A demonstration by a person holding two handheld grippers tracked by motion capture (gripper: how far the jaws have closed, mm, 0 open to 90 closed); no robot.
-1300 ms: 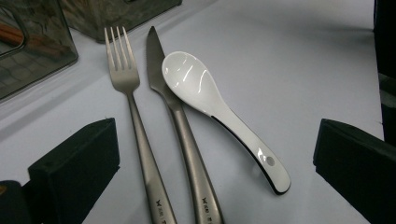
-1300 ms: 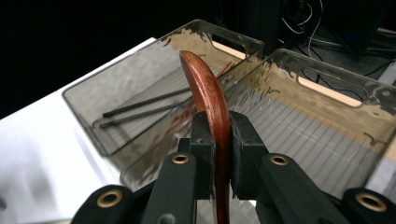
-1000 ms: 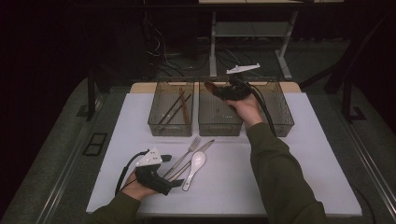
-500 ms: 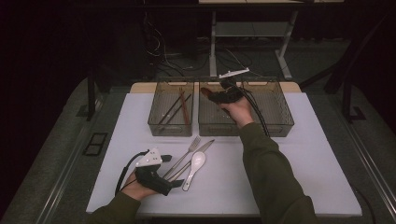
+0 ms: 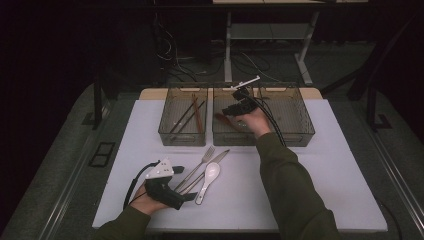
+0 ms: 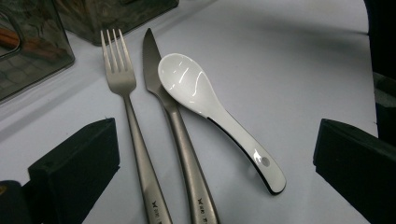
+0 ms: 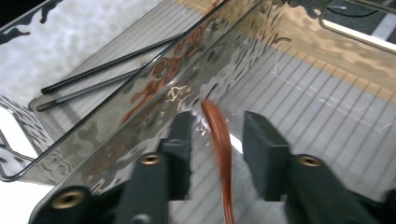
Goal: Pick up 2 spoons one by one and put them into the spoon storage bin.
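Hovering your right tool (image 7: 212, 135) inside the middle bin (image 5: 300, 131), jaws just opening, brown spoon (image 7: 219, 140) loose between them beside the left wall; left tool (image 6: 210, 154) wide over fork (image 6: 128, 112), knife (image 6: 173, 116), white spoon (image 6: 210, 100) on open counter (image 5: 340, 165).

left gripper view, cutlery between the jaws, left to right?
fork → knife → white spoon. The spoon's bowl lies partly over the knife blade, and its handle runs off to the right.
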